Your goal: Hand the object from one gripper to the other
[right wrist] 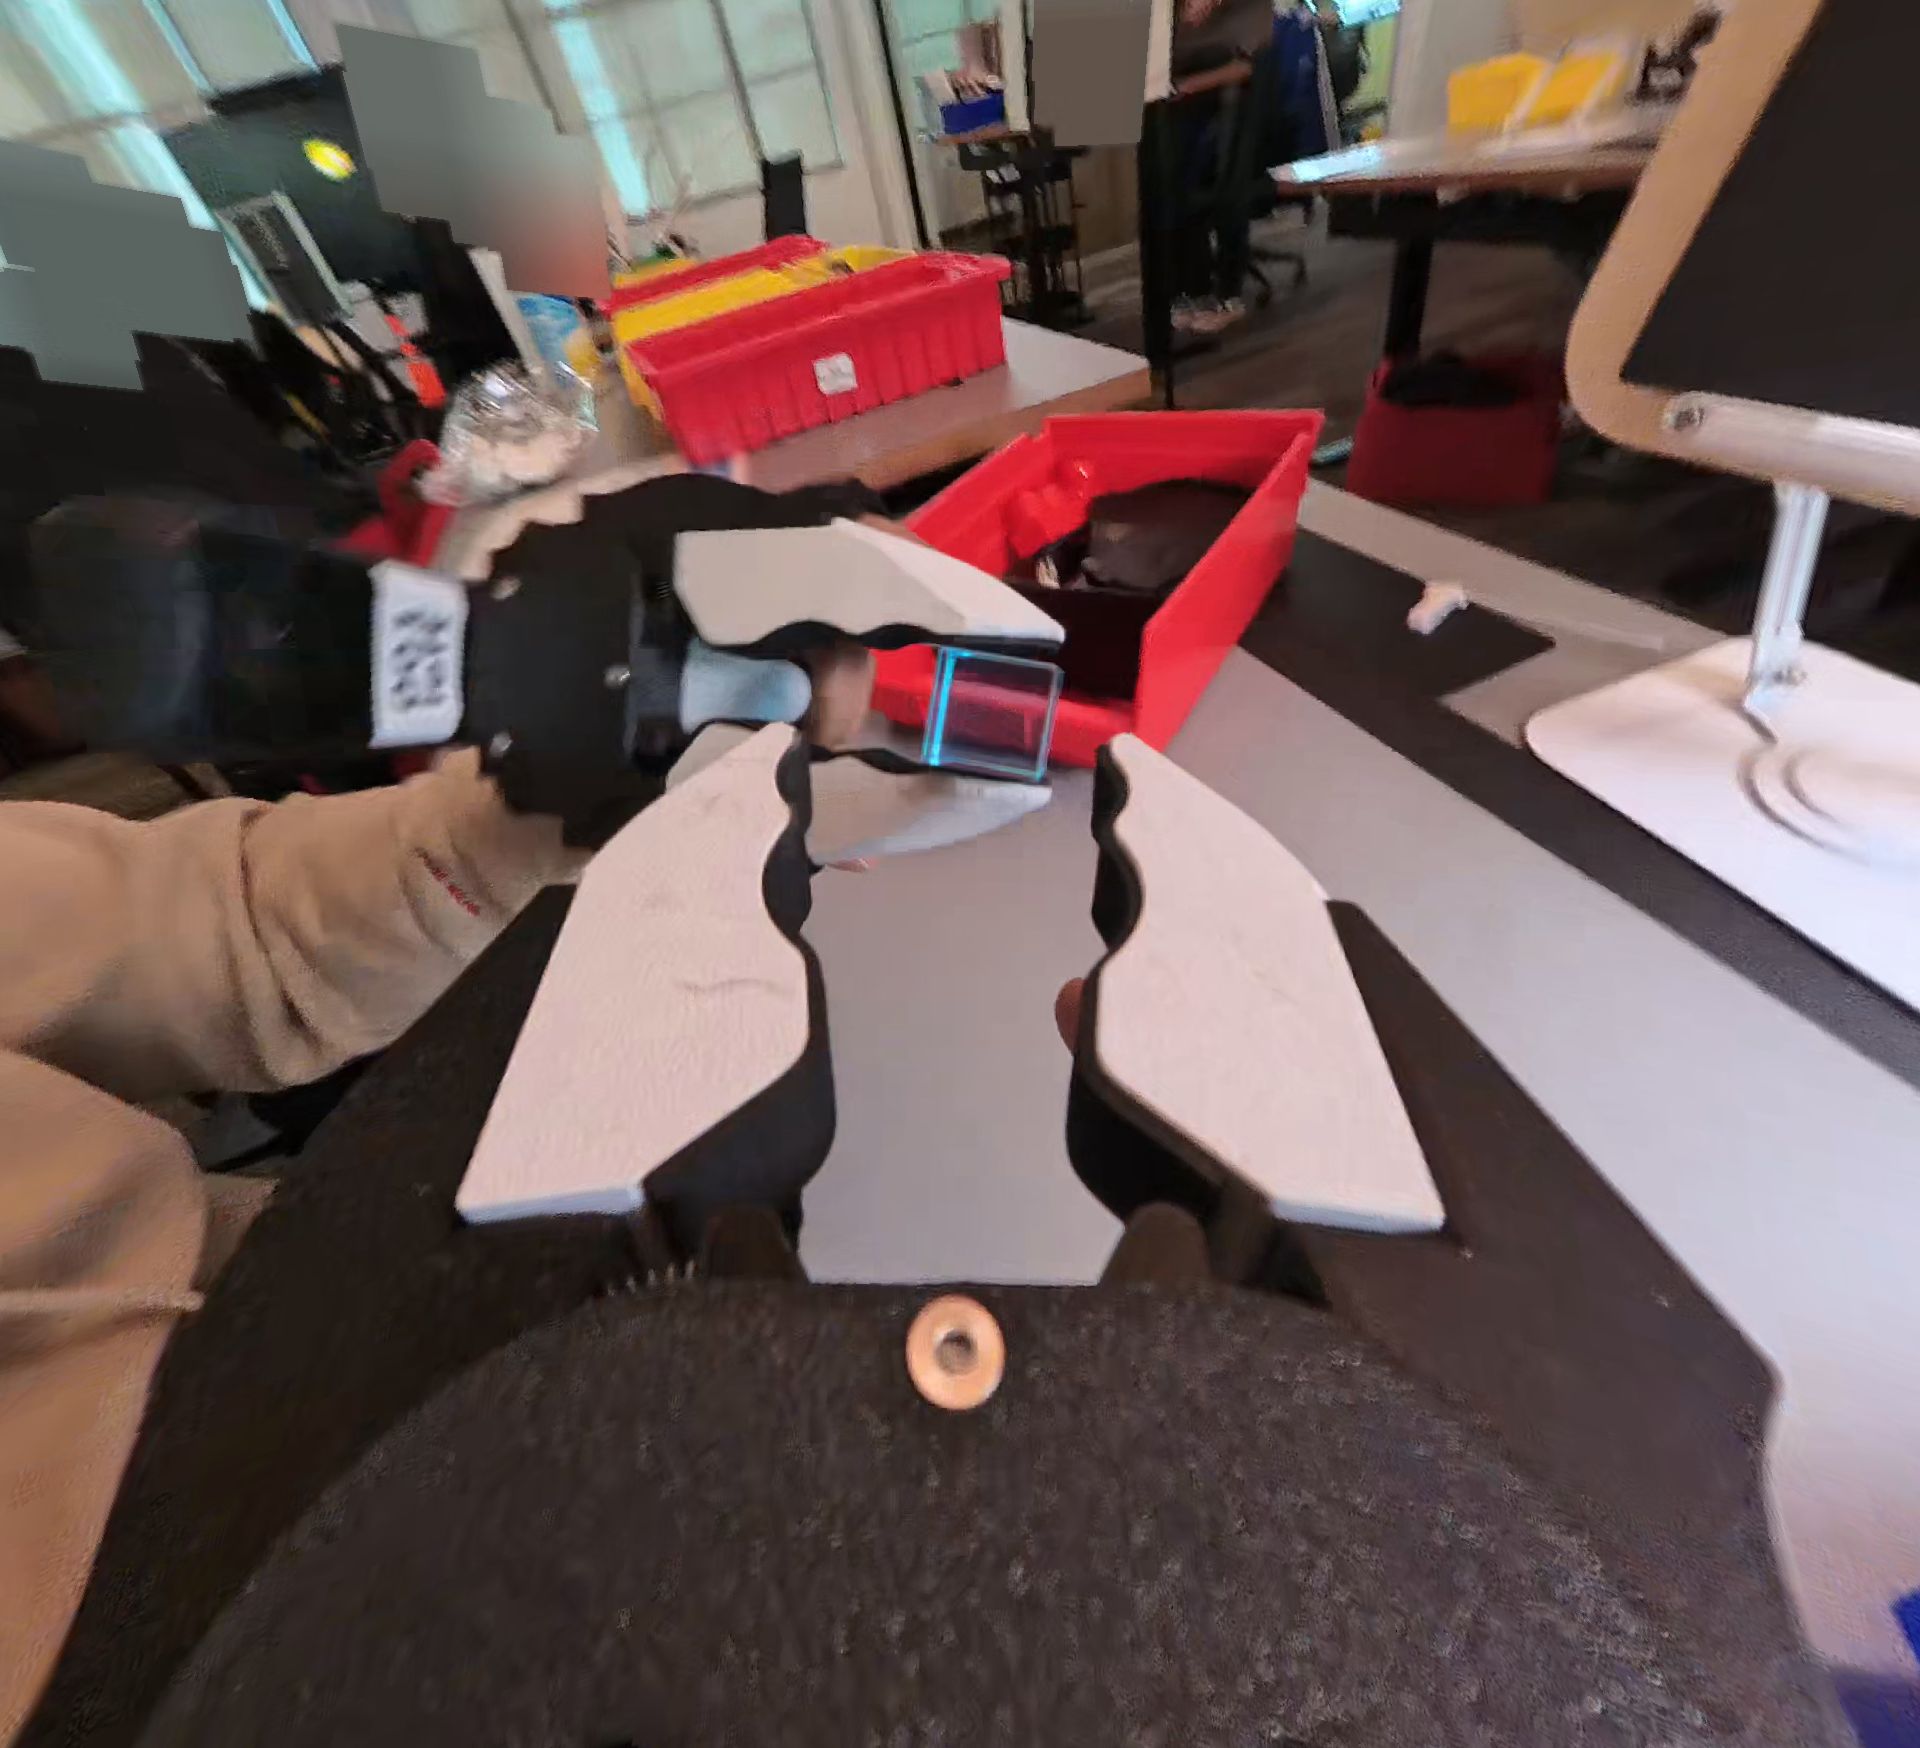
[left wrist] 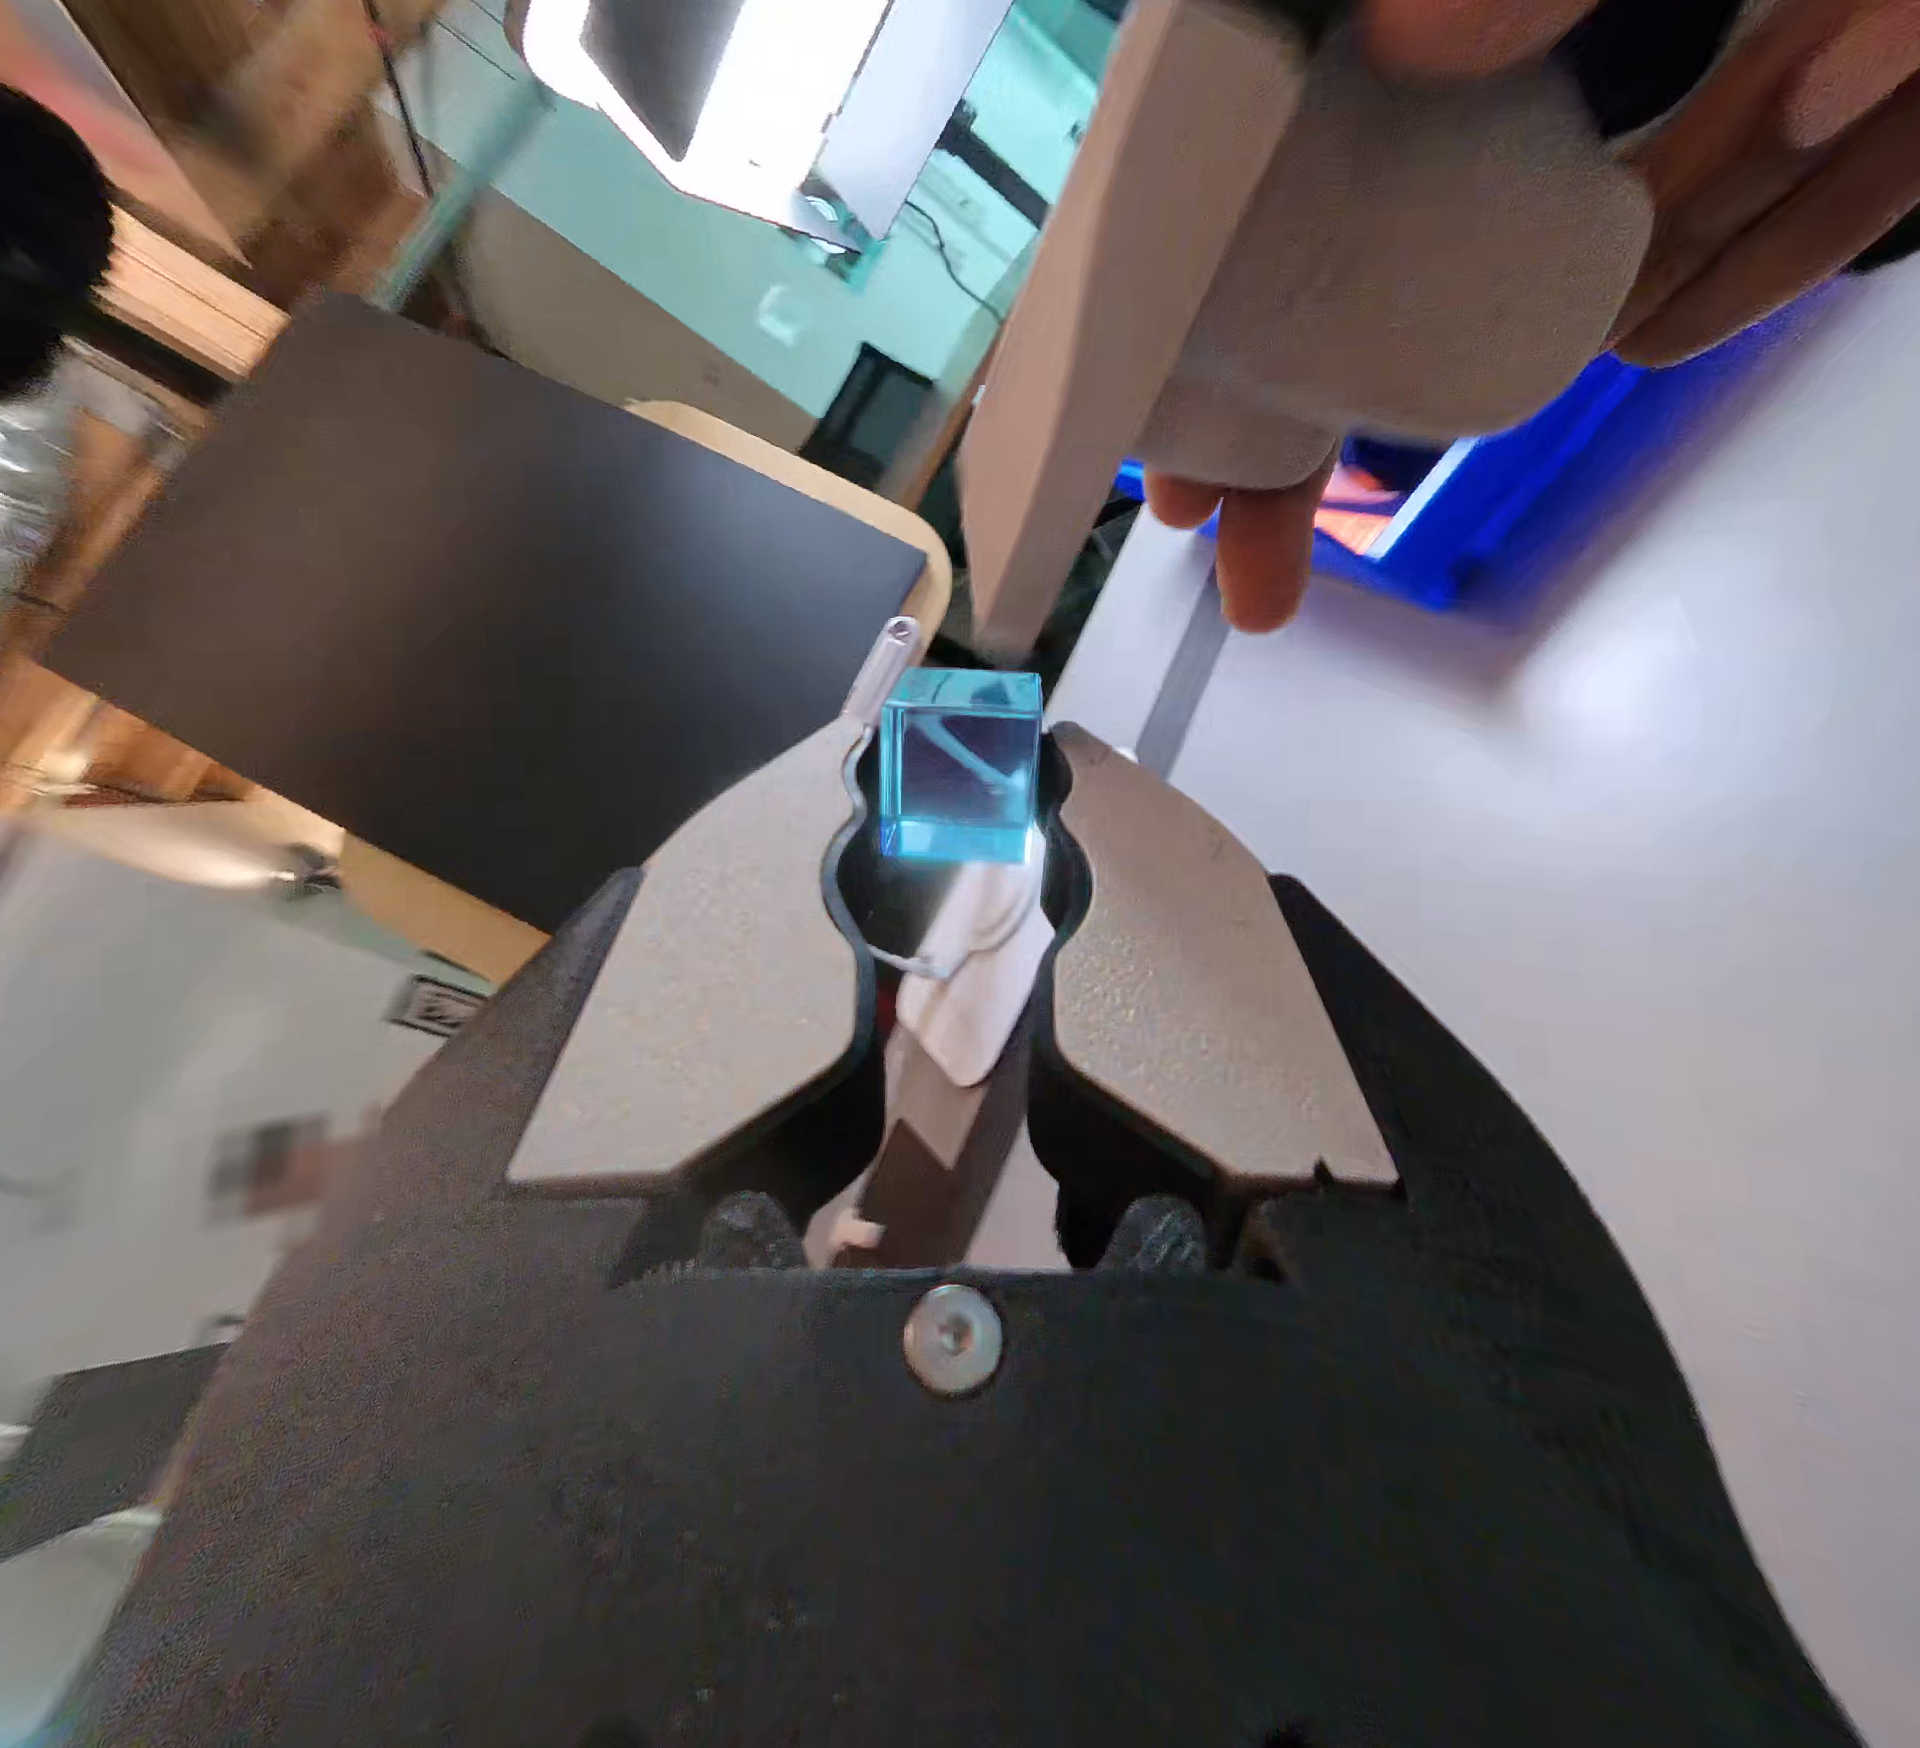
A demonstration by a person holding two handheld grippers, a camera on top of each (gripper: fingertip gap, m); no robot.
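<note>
One grey table (right wrist: 1455, 1023), red bins (right wrist: 831, 348) behind, office room.

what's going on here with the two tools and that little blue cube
A person is passing a clear blue cube between two handheld tools. The left tool is shut on the cube near its fingertips. The right tool is open and lined up in front of the cube, not gripping it. A red bin sits on the table behind.

We count one clear blue-tinted cube (right wrist: 992, 711), two grey-fingered black grippers — the left (right wrist: 1023, 711), the right (right wrist: 951, 768). Red plastic bins: two, one near (right wrist: 1216, 597) and one behind (right wrist: 831, 358). One yellow bin (right wrist: 686, 316) beside it. One white stand base (right wrist: 1704, 763).
</note>
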